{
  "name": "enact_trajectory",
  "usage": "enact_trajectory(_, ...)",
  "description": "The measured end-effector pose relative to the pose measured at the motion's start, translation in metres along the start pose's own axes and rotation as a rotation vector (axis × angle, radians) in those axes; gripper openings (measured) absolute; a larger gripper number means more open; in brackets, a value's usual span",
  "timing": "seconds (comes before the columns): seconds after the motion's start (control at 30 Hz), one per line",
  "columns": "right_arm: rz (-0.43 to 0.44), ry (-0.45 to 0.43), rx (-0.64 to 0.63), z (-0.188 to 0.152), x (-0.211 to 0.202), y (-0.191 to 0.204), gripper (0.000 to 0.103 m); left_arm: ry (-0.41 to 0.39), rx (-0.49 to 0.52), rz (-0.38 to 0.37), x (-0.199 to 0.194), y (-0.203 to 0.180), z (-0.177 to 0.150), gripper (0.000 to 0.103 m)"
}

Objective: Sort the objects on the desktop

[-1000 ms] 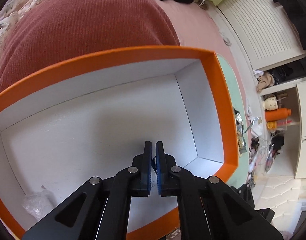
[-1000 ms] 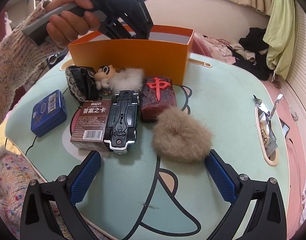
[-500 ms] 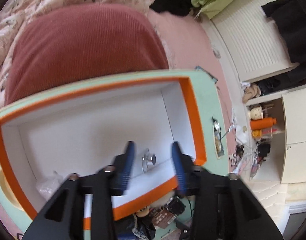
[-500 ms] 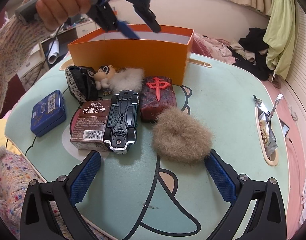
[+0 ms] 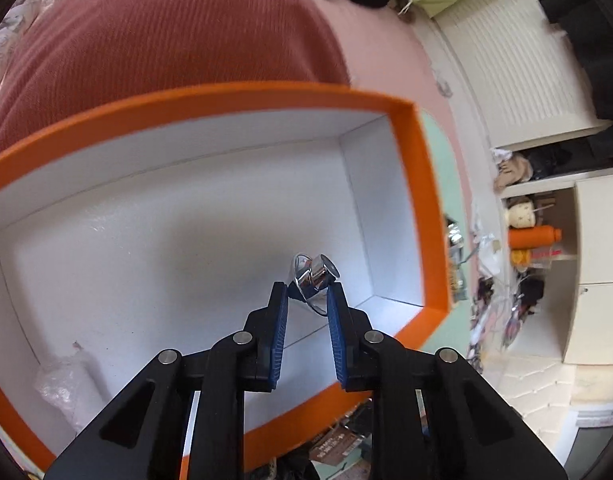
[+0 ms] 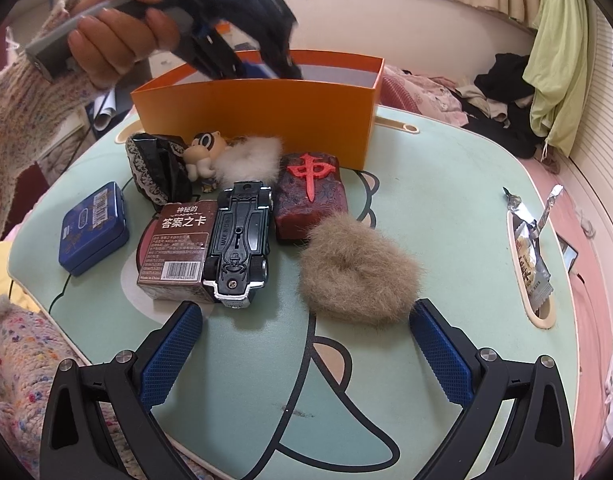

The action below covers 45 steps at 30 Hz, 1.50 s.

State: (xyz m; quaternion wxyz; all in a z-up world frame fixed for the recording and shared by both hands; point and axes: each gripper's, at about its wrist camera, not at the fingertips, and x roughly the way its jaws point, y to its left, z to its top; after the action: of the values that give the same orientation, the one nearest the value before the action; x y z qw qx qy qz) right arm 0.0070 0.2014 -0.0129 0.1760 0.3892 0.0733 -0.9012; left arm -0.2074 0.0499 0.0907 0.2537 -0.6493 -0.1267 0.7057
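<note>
A bedroom with clothes piled by the window surrounds a mint-green desk [image 6: 426, 184] printed with a cartoon figure. At its far side stands an orange box [image 6: 258, 120] with white inner walls. The left tongs [image 5: 306, 296], held by a hand [image 6: 110, 44] in a speckled knit sleeve, dip into the box; their blue pads are closing with a narrow gap, and a shiny metal piece [image 5: 314, 272] sits just past the tips, its lower part between them, though whether the pads touch it cannot be told. A crumpled clear plastic bag [image 5: 62, 384] lies in the box's near left corner.

In front of the box sit a black lace bundle [image 6: 154, 168], a small doll [image 6: 204, 152], a white fluff ball [image 6: 250, 156], a red mahjong-tile block [image 6: 310, 192], a brown card box [image 6: 178, 248], an upturned black toy car [image 6: 238, 248], a blue tin [image 6: 94, 228] and a tan fur puff [image 6: 358, 272]. The right tongs [image 6: 306, 356] hover wide open over the near desk, holding nothing; the puff lies just beyond them
</note>
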Motion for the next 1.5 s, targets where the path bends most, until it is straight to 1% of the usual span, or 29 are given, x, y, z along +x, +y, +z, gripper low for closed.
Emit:
enact_trajectory(0.1,0.000,0.000,0.000,0.000,0.000,0.000,0.103,-0.094,0.031,-0.033,-0.034,-0.007,-0.010,0.021)
enact_trajectory(0.2,0.000,0.000,0.000,0.000,0.000,0.000,0.103,-0.161,0.059,-0.071,-0.066,-0.010,-0.029,0.021)
enact_trajectory(0.27,0.000,0.000,-0.001,0.000,0.000,0.000,0.103,-0.187,0.071,-0.096,-0.081,-0.011,-0.040,0.021)
enact_trajectory(0.33,-0.002,0.000,-0.002,0.000,0.000,0.000,0.103,-0.191,0.088,-0.112,-0.090,-0.008,-0.056,0.021)
enact_trajectory(0.4,-0.003,0.000,-0.002,0.000,-0.001,0.000,0.103,-0.176,0.109,-0.122,-0.089,-0.007,-0.074,0.021)
enact_trajectory(0.5,-0.006,0.001,-0.002,0.001,-0.002,-0.002,0.103,-0.129,0.121,-0.119,-0.069,-0.001,-0.096,0.021)
enact_trajectory(0.57,-0.007,0.002,-0.004,0.001,-0.002,-0.002,0.103,-0.128,0.111,-0.090,-0.054,0.006,-0.106,0.021)
enact_trajectory(0.6,-0.008,0.003,-0.004,0.002,-0.001,-0.002,0.103,-0.146,0.106,-0.063,-0.050,0.010,-0.110,0.021)
enact_trajectory(0.67,-0.011,0.008,-0.004,0.003,-0.001,-0.003,0.103,-0.196,0.110,-0.022,-0.046,0.013,-0.116,0.022)
enact_trajectory(0.7,-0.014,0.015,-0.002,0.004,-0.001,-0.004,0.103,-0.225,0.111,-0.003,-0.045,0.015,-0.119,0.028)
enact_trajectory(0.73,-0.013,0.027,0.004,0.005,-0.001,-0.005,0.102,-0.251,0.110,0.013,-0.047,0.016,-0.123,0.038)
enact_trajectory(0.77,-0.007,0.031,0.010,0.007,-0.003,-0.005,0.102,-0.290,0.108,0.025,-0.050,0.017,-0.127,0.042)
enact_trajectory(0.8,0.005,0.030,0.016,0.009,-0.007,-0.005,0.101,-0.329,0.105,0.033,-0.053,0.017,-0.130,0.050)
enact_trajectory(0.83,0.022,0.027,0.019,0.012,-0.011,-0.006,0.099,-0.374,0.104,0.039,-0.058,0.019,-0.136,0.054)
enact_trajectory(0.93,0.098,-0.002,0.003,0.029,-0.034,-0.007,0.098,-0.499,0.096,0.051,-0.076,0.026,-0.154,0.056)
enact_trajectory(0.97,0.138,-0.022,-0.001,0.040,-0.043,-0.010,0.098,-0.542,0.084,0.064,-0.082,0.031,-0.161,0.057)
enact_trajectory(1.0,0.162,-0.035,-0.004,0.047,-0.048,-0.010,0.098,-0.583,0.063,0.083,-0.087,0.038,-0.168,0.060)
enact_trajectory(1.03,0.195,-0.058,-0.003,0.063,-0.053,-0.012,0.098,-0.616,0.039,0.098,-0.092,0.046,-0.174,0.062)
enact_trajectory(1.1,0.239,-0.094,0.016,0.095,-0.055,-0.014,0.098,-0.679,-0.028,0.118,-0.100,0.066,-0.187,0.062)
enact_trajectory(1.13,0.261,-0.095,0.041,0.118,-0.050,-0.015,0.096,-0.707,-0.063,0.121,-0.103,0.077,-0.194,0.062)
enact_trajectory(1.17,0.284,-0.081,0.063,0.134,-0.043,-0.013,0.092,-0.731,-0.093,0.115,-0.105,0.087,-0.200,0.062)
enact_trajectory(1.2,0.320,-0.050,0.098,0.152,-0.032,-0.012,0.090,-0.750,-0.120,0.117,-0.106,0.094,-0.205,0.062)
enact_trajectory(1.23,0.354,0.007,0.139,0.172,-0.014,-0.008,0.084,-0.763,-0.139,0.131,-0.107,0.100,-0.209,0.062)
enact_trajectory(1.27,0.379,0.052,0.167,0.184,0.000,-0.003,0.077,-0.774,-0.154,0.156,-0.106,0.104,-0.212,0.062)
enact_trajectory(1.33,0.441,0.164,0.211,0.212,0.039,0.012,0.069,-0.783,-0.168,0.201,-0.101,0.108,-0.216,0.062)
enact_trajectory(1.37,0.457,0.206,0.215,0.219,0.054,0.020,0.064,-0.781,-0.171,0.209,-0.098,0.110,-0.217,0.062)
enact_trajectory(1.4,0.474,0.269,0.222,0.228,0.077,0.031,0.062,-0.779,-0.172,0.211,-0.095,0.112,-0.218,0.062)
enact_trajectory(1.47,0.515,0.353,0.233,0.231,0.104,0.047,0.053,-0.775,-0.170,0.209,-0.092,0.114,-0.221,0.062)
enact_trajectory(1.5,0.546,0.411,0.239,0.231,0.121,0.057,0.051,-0.773,-0.169,0.211,-0.089,0.114,-0.222,0.062)
